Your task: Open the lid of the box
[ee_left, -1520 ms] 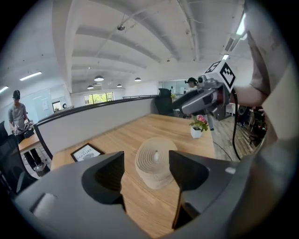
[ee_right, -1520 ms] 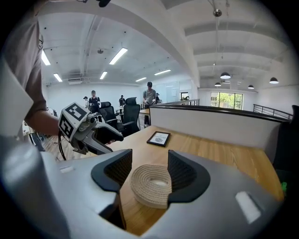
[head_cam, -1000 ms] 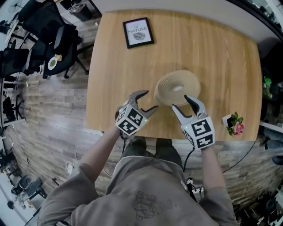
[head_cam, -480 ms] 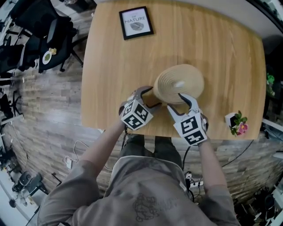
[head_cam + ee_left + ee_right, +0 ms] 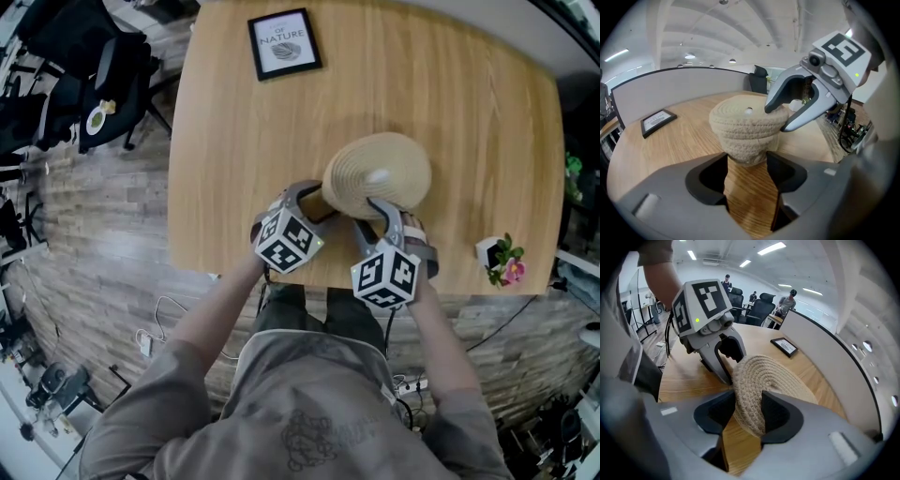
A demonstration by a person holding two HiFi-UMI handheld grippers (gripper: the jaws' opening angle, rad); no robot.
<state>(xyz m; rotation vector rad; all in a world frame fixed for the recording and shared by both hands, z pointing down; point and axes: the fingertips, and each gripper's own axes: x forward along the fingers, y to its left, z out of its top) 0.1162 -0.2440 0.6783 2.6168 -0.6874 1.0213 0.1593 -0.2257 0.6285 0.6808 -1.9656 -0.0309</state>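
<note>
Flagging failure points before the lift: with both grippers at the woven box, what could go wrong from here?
The right gripper is closing its jaws on just the edge of the soft woven lid; the rim could flex and slip out.
The left gripper, also closing, catches the box only at its jaw tips, so it may rise or tip with the lid.
It stands near the table front edge and could be dragged off.

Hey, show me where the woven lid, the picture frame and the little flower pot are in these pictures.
woven lid (image 5: 377, 178), head view, centre of its top.
picture frame (image 5: 283, 44), head view, middle of the print.
flower pot (image 5: 485, 255), head view, the white pot itself.
</note>
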